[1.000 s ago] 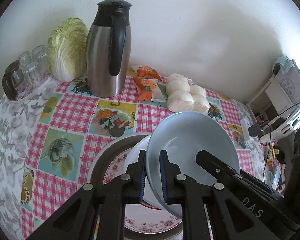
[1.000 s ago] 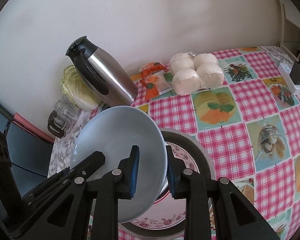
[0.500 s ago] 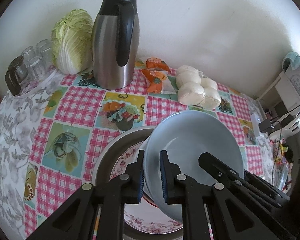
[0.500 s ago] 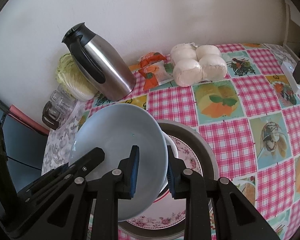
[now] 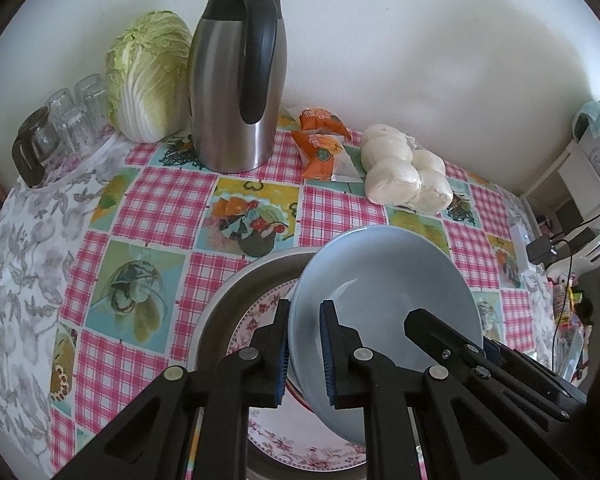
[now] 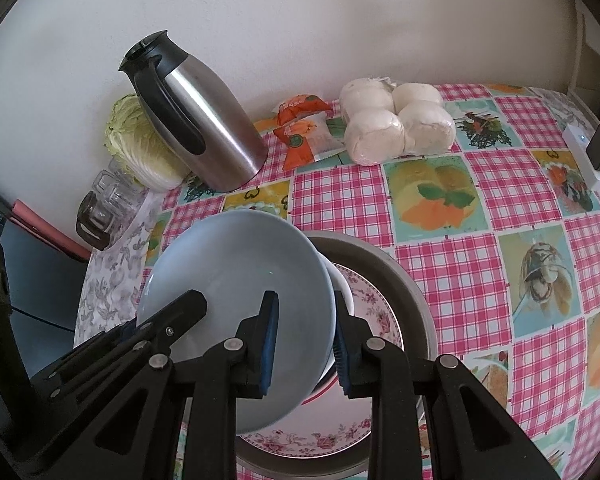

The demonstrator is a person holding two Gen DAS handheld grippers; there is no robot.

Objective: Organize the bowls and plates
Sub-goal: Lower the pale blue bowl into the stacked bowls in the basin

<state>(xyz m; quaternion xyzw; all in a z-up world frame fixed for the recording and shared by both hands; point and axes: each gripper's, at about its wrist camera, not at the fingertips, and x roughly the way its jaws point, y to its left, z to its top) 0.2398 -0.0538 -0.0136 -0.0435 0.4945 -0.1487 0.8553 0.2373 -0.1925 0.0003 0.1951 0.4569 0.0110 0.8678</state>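
A pale blue bowl is held between both grippers, one on each side of its rim. My left gripper is shut on its left rim. My right gripper is shut on its right rim; the bowl also shows in the right wrist view. Below it a floral plate lies inside a round metal tray. A white bowl peeks out under the blue one on the plate. The tray's rim also shows in the right wrist view.
A steel thermos jug, a cabbage, upturned glasses, orange snack packets and bagged white buns stand along the wall. A white power strip lies at the right table edge.
Both grippers with the blue bowl have drawn back a little from the wall. The white bowl beneath shows less in the left view. The grips have not changed.
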